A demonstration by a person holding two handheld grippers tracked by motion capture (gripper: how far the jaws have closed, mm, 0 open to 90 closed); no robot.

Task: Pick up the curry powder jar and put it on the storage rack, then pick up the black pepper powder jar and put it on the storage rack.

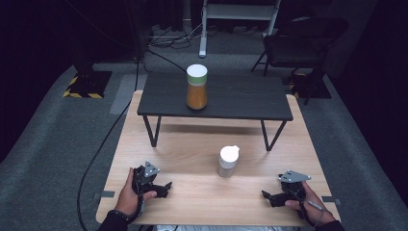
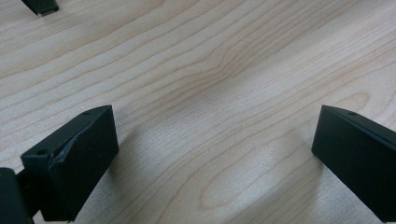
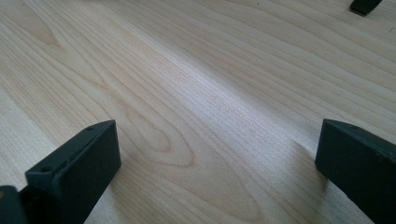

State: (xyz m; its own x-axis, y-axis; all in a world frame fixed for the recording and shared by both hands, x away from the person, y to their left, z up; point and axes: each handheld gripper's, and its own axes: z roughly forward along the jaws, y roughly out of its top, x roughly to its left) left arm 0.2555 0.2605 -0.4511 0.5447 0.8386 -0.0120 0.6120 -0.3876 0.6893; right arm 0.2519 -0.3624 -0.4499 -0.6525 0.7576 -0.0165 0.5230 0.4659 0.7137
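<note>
Both tongs parked low, jaws wide, nothing gripped.
High view: left gripper [image 1: 161, 187] and right gripper [image 1: 272, 198] resting at bottom corners, small white-capped bottle [image 1: 227, 161] upright between, centre frame. Gripper views: black jaws spread over bare wooden table [image 2: 224, 84], probably staged for a reach.

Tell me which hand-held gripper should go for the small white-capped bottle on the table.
Probably the right hand-held gripper: its open jaws point toward the small white-capped bottle. The left hand-held gripper, also open, sits slightly farther off.
</note>
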